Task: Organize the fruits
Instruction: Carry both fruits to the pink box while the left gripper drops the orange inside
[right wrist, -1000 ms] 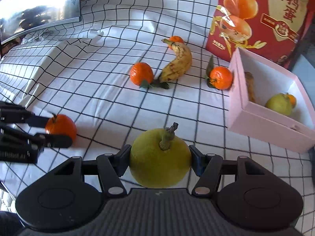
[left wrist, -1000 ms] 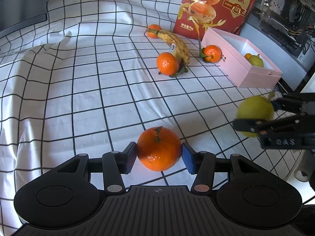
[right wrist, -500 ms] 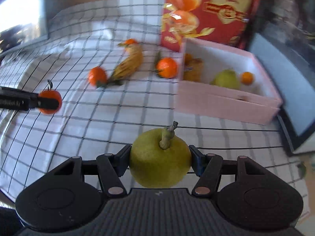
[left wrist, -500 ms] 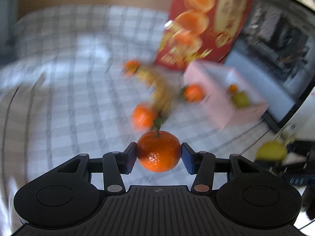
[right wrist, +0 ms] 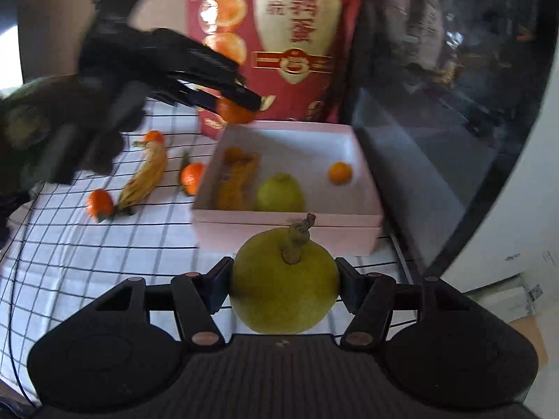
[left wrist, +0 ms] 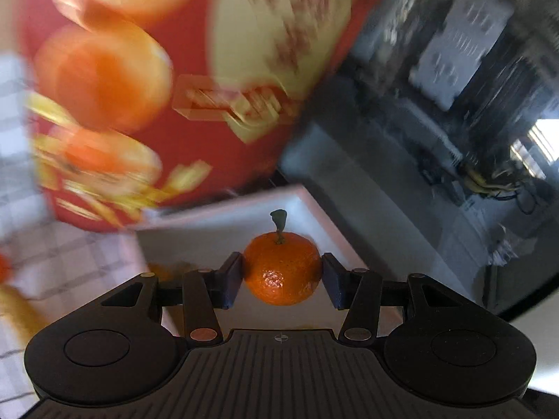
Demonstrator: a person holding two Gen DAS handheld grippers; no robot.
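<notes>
My left gripper (left wrist: 282, 276) is shut on a tangerine (left wrist: 282, 274) with a green stem, held in the air above the pink box (left wrist: 223, 223). In the right wrist view the left gripper (right wrist: 241, 103) hangs over the box's far left corner with that tangerine (right wrist: 233, 111). My right gripper (right wrist: 283, 288) is shut on a yellow-green pear (right wrist: 283, 286), held in front of the pink box's near wall (right wrist: 244, 235). Inside the box lie a banana (right wrist: 237, 181), another pear (right wrist: 280, 192) and a small tangerine (right wrist: 339, 173).
On the checked cloth (right wrist: 87, 251) left of the box lie a banana (right wrist: 145, 178) and three tangerines (right wrist: 99, 203) (right wrist: 191, 178) (right wrist: 153, 137). A red printed bag (right wrist: 279, 35) stands behind the box. A dark glass case (right wrist: 436, 104) stands to the right.
My left gripper has carried the tangerine up and right to above the pink box. My right gripper has moved with the pear closer to the box's near wall.
</notes>
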